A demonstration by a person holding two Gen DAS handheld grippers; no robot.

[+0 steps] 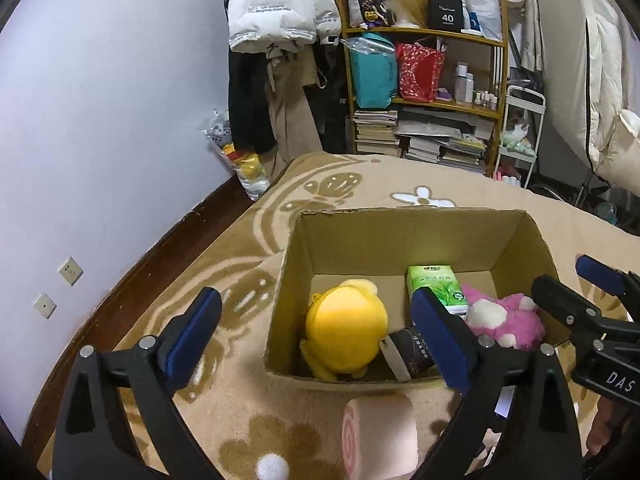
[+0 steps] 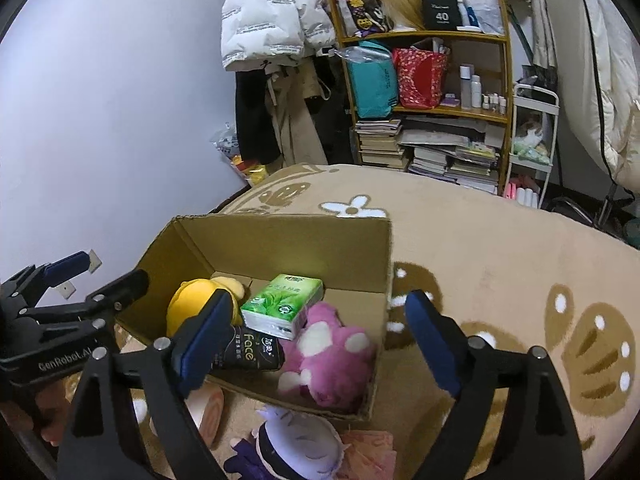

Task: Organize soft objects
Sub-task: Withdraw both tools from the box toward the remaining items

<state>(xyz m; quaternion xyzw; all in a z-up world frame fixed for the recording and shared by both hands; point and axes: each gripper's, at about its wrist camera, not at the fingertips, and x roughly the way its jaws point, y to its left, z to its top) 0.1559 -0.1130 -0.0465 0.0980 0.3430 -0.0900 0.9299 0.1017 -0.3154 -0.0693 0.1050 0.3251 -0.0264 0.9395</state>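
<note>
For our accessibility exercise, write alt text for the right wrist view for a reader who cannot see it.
An open cardboard box on a beige patterned rug holds a yellow plush, a green tissue pack, a black tissue pack and a pink plush. The right tongs hang open above it, empty; a purple doll lies in front.

Purple doll (image 2: 298, 446) cut by bottom edge; black tissue pack (image 1: 412, 350) half-hidden — behind left claw (image 1: 320, 332) finger.

Matt cardboard box (image 1: 400, 240), fuzzy plush toys (image 1: 346, 332)
</note>
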